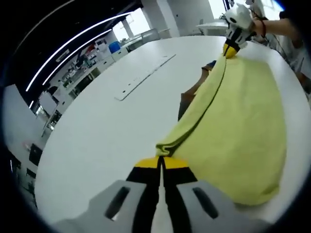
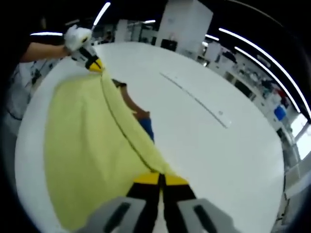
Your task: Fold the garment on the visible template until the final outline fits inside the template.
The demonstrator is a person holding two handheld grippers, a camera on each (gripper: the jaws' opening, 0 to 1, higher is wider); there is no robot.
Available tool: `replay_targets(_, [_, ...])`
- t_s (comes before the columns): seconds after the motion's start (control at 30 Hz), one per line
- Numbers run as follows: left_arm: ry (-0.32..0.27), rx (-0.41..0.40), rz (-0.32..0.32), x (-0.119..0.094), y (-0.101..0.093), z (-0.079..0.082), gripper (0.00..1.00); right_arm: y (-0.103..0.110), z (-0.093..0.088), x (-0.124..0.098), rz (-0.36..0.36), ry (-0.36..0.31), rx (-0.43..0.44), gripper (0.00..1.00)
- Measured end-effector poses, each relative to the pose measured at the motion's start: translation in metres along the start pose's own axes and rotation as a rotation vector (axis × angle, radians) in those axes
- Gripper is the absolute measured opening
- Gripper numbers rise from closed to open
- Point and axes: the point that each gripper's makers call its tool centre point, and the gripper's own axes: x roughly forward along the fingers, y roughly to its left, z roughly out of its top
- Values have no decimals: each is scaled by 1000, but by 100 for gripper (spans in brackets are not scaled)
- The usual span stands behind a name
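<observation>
I have the yellow garment [image 1: 238, 121] stretched across the white table [image 1: 97, 131], its upper edge pulled taut in a straight line between my two grippers while the rest of the cloth lies spread on the tabletop. Under that lifted edge I see a brown panel [image 1: 187, 99] with a bit of blue [image 1: 210, 64] beside it (I can't tell whether that is the template or something else); in the right gripper view the same brown [image 2: 130, 103] and blue [image 2: 148, 128] patches sit just beyond the garment [image 2: 82, 145] edge.

My left gripper [image 1: 161, 161] has its yellow-tipped jaws pressed fully together on a bunched corner of the cloth at the near end. At the far end of the left gripper view, my right gripper [image 1: 230, 50] pinches the other corner. In its own view the right gripper [image 2: 160, 178] is likewise clamped tight on the fabric, and the left gripper [image 2: 94, 63] appears at the far left, held by a gloved hand [image 2: 77, 35].

A long pale strip [image 1: 144, 76] lies on the table well apart from the garment. Beyond the table stand shelves and ceiling light strips [image 2: 252, 51].
</observation>
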Motion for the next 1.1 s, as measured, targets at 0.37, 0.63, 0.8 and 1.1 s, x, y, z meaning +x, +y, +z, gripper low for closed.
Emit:
replay_targets(0.37, [-40, -216, 111, -4, 24, 4, 0, -37, 18, 3, -163, -129, 269, 0])
replay_targets(0.63, [-68, -390, 76, -10, 16, 2, 26, -23, 7, 2, -90, -103, 451, 37])
replay_targets(0.8, [-104, -484, 46, -21, 8, 7, 46, -9, 16, -7, -9, -136, 521, 57])
replay_targets(1.1, [-136, -484, -4, -49, -15, 7, 72, 16, 26, -30, 66, -163, 516, 81])
